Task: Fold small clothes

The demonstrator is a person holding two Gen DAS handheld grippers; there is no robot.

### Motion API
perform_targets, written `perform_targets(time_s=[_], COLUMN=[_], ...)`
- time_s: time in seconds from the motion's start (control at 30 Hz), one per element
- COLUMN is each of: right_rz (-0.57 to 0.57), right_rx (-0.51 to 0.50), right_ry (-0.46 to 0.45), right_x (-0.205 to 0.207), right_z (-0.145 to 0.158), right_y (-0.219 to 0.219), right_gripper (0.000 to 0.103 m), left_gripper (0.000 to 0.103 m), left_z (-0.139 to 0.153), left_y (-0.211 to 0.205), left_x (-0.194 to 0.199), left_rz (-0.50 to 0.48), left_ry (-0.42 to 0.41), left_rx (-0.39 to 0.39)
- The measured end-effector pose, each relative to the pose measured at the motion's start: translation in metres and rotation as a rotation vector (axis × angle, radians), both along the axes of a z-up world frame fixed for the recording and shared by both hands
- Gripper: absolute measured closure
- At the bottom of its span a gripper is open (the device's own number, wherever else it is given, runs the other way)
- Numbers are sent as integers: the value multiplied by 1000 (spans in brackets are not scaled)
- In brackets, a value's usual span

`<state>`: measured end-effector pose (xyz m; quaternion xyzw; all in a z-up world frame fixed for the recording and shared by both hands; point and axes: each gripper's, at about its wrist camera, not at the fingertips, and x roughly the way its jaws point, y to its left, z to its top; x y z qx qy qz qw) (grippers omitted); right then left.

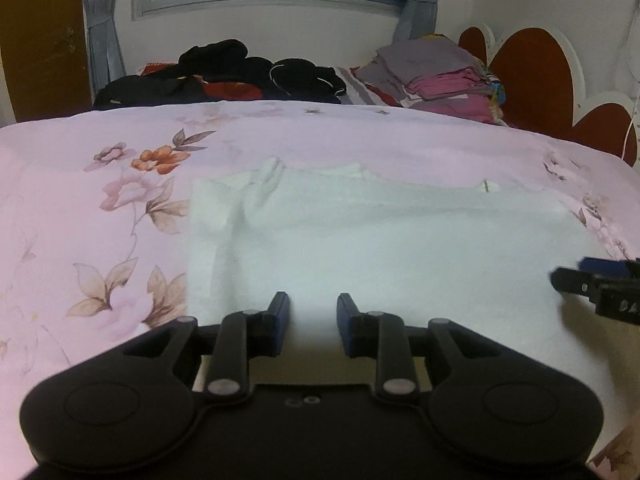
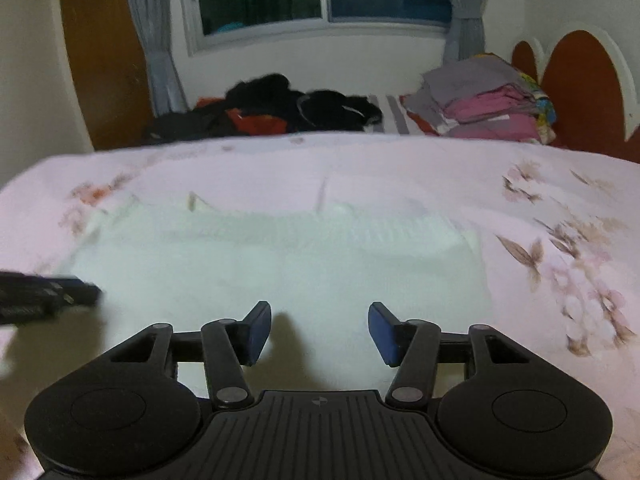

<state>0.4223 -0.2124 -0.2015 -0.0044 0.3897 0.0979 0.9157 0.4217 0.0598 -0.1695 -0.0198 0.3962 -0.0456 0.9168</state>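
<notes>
A white small garment (image 1: 380, 240) lies spread flat on the pink floral bedsheet (image 1: 100, 208); its left side shows a folded ridge. My left gripper (image 1: 313, 305) hovers over the garment's near edge, jaws a little apart, with nothing between the blue pads. The right wrist view shows the same garment (image 2: 280, 268), with my right gripper (image 2: 319, 314) over its near edge, jaws wider apart and empty. Each gripper shows in the other's view: the right gripper (image 1: 596, 286) at the garment's right side, the left gripper (image 2: 48, 294) at its left side.
At the far end of the bed lie a pile of dark clothes (image 1: 240, 76) and a stack of folded grey and pink clothes (image 1: 436, 76). A red and white headboard (image 1: 536, 76) stands at the right. A brown door (image 1: 40, 40) is on the left.
</notes>
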Motion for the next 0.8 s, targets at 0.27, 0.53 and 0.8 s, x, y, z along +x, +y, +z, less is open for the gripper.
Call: perform_targets(time_s=[0.27,0.53,0.8], right_rz=[-63,-25,-21], right_rx=[3,-25,-20], right_ry=[5,8,19], right_x=[-3,1,-5], right_z=[-2,-17,-12], right_y=[-20,-23,-23], right_gripper=[48,48,47], left_gripper=[76,76,70], left_z=[1,0,11], left_y=[-2,-7,-11], left_x=[3,5,-3], left_rz=[14,13,26], left_ry=[16,27,53], left_rx=[12,45,42])
